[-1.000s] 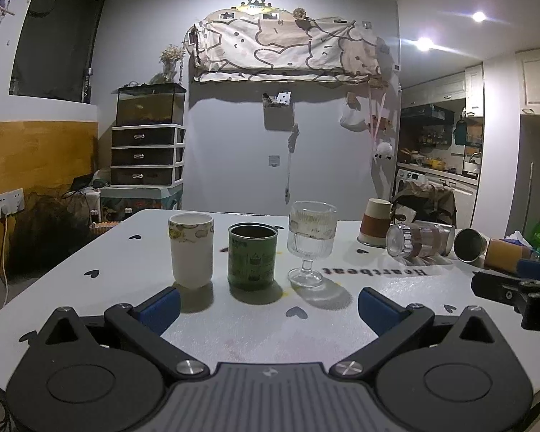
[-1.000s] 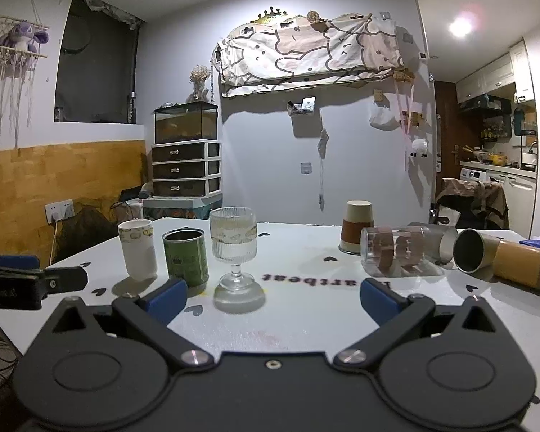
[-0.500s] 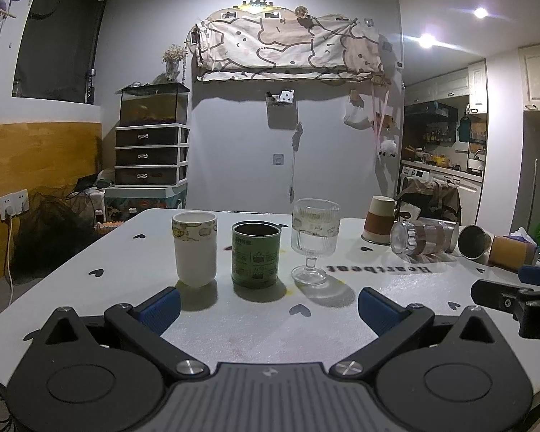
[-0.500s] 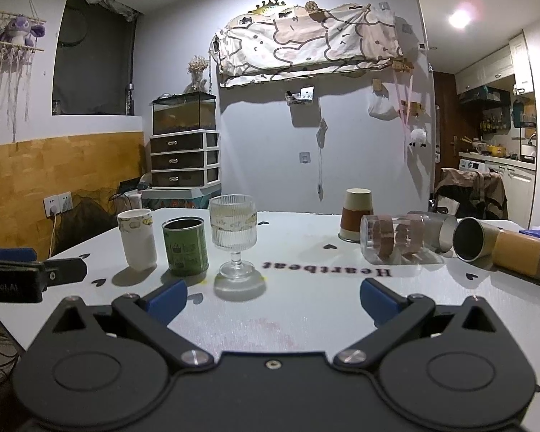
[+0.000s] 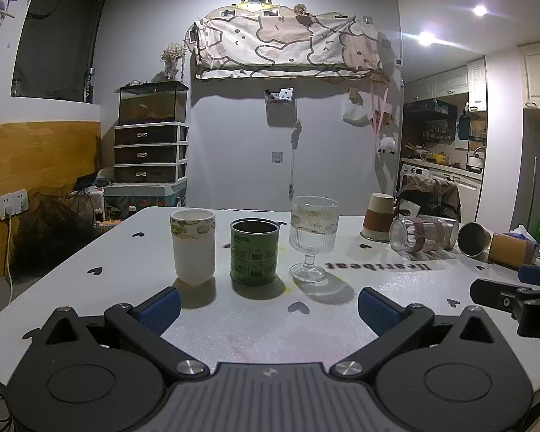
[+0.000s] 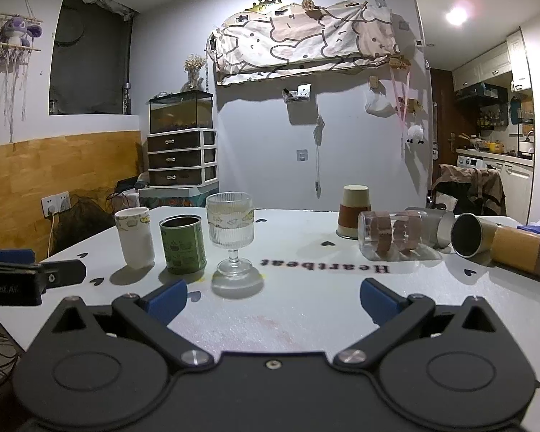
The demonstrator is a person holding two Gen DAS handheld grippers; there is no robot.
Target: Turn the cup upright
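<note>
On the white table (image 5: 255, 327) a white cup (image 5: 193, 246), a green can (image 5: 254, 252) and a ribbed stemmed glass (image 5: 313, 237) stand upright in a row. A paper cup (image 6: 354, 211) stands upside down at the back. A clear glass with brown bands (image 6: 392, 235), a grey cup (image 6: 435, 226) and a steel-and-wood tumbler (image 6: 500, 243) lie on their sides at the right. My left gripper (image 5: 268, 307) is open and empty, short of the row. My right gripper (image 6: 273, 298) is open and empty, short of the stemmed glass (image 6: 230, 234).
The word "Heartbeat" (image 6: 324, 266) is printed on the table between the two groups. The right gripper's side shows at the right edge of the left wrist view (image 5: 514, 298). A drawer unit with a fish tank (image 5: 151, 144) stands beyond the table's far left.
Both grippers have drawn back and risen slightly, so the cups look a little farther away. Nothing on the table has moved. Both grippers stay open.
</note>
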